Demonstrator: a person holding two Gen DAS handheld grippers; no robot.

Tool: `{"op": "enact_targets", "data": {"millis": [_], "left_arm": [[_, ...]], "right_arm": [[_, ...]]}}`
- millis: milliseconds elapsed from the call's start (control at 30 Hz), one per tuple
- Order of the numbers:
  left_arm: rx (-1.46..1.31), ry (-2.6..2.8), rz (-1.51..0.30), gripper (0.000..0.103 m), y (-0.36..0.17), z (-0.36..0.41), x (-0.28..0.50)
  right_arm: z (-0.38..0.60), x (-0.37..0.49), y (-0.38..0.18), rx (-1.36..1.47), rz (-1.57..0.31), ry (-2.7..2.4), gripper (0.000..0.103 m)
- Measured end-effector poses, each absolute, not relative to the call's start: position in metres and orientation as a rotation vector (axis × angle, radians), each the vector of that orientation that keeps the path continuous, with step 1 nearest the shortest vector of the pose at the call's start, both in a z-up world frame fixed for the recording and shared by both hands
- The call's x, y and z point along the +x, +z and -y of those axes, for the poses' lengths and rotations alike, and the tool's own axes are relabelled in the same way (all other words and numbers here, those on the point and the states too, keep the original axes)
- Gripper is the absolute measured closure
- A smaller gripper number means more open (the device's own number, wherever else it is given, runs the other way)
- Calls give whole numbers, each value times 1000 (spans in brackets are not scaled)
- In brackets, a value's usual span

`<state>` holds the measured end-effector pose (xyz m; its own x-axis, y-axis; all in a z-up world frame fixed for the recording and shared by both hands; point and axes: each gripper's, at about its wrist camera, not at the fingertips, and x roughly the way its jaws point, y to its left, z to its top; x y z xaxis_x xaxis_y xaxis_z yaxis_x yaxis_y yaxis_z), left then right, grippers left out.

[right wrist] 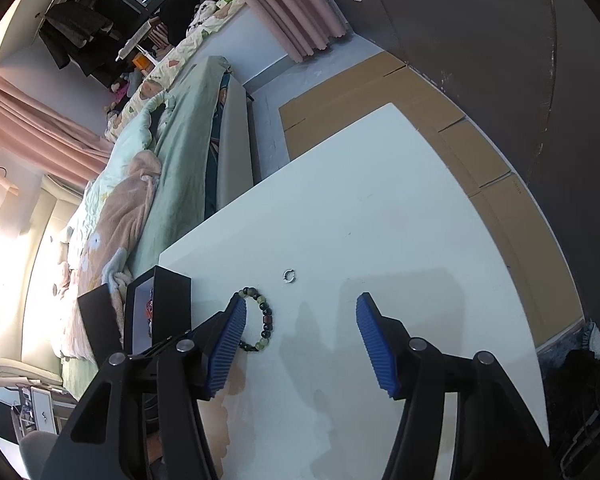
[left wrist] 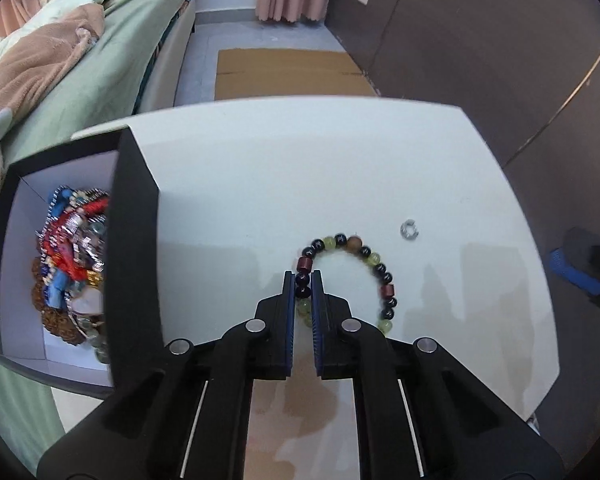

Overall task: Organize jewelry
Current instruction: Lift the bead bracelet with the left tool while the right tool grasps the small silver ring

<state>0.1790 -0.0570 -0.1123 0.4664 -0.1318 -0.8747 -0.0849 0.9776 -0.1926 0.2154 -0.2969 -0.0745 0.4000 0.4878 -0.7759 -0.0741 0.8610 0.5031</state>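
Left claw (left wrist: pixel 302 280) tight on bracelet (left wrist: pixel 350 276)

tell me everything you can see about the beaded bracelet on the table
The beaded bracelet is a loop of round glossy black and translucent yellow-green beads, one brownish bead and two dark red cylinder beads. It lies flat on the white table, right of the open black jewelry box. The left gripper is shut on its left side.

On your left the tall black box (left wrist: pixel 136 216) walls off the tabletop (left wrist: pixel 300 168); far and right lie open, save a small ring (left wrist: pixel 409 229).
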Motion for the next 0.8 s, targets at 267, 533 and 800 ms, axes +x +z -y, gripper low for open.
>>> {"op": "enact_targets", "data": {"millis": [267,533,800], "left_arm": [[-300,-104,-1010,95,-82,43,175],[-355,-131,-945,95,-62,23,175],[-409,-135,-893,95,-46,-2,179]], "right_arm": [[277,220,-82,387,-1123,374,52],[246,235,-95,311,-1161,355,68],[215,252,-108,180,-1187,287,75]]}}
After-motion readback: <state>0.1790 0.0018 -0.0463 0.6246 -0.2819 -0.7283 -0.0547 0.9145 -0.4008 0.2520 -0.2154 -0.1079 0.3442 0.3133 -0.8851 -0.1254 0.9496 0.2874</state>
